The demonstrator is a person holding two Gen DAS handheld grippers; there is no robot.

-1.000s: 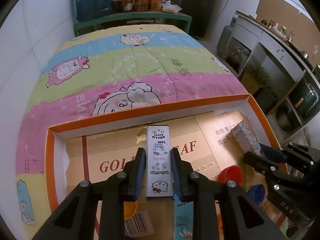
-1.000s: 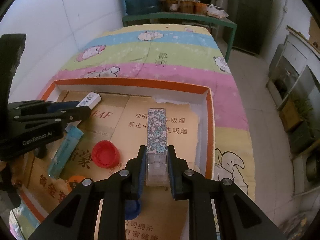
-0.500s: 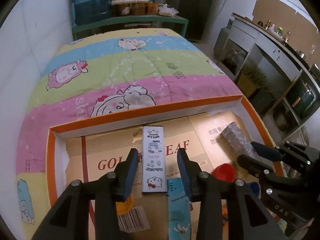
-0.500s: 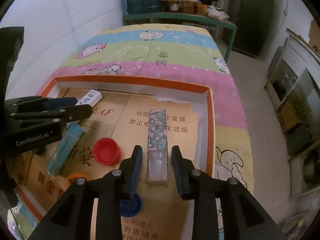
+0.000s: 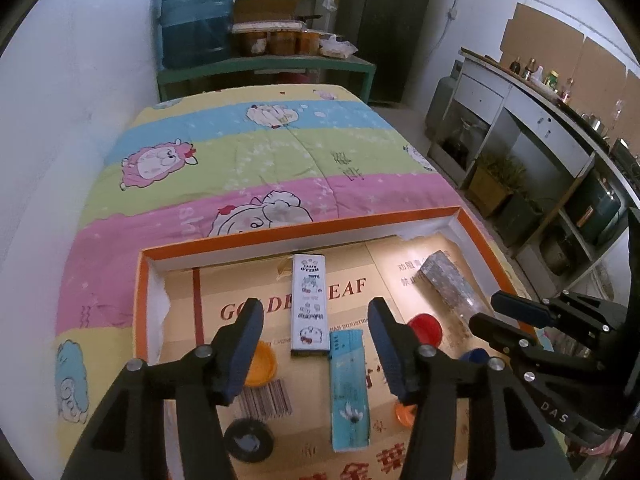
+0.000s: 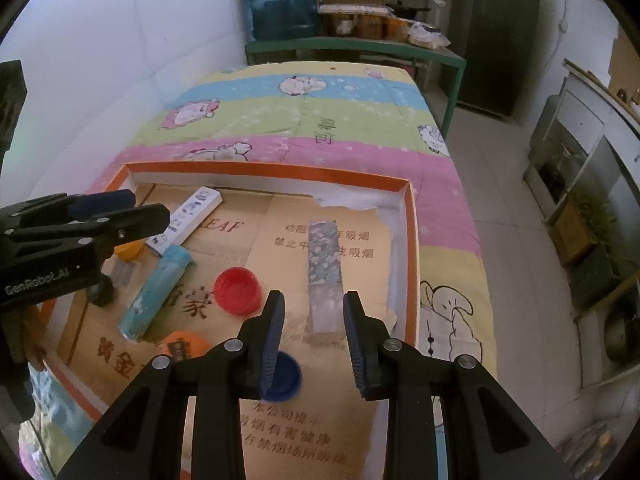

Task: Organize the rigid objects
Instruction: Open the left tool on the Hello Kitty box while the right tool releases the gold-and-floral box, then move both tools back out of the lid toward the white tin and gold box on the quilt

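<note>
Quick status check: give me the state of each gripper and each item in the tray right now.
left gripper: jaws opening, nothing gripped
right gripper: open, nothing gripped
white cartoon box: lying flat, released
floral box: lying flat, released
teal box: lying flat
red cap: loose in tray
blue cap: loose, partly hidden
tray: on the quilt

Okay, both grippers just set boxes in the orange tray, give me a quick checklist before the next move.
1. Left gripper clear of the white cartoon-printed rectangular box: ok, jaws opening, pads not touching.
2. Right gripper clear of the grey floral-patterned rectangular box: ok.
3. Both boxes flat inside the orange-rimmed cardboard tray: ok.
4. Boxes parallel: cannot tell.
5. Red round plastic cap sorted: not ok, loose.
</note>
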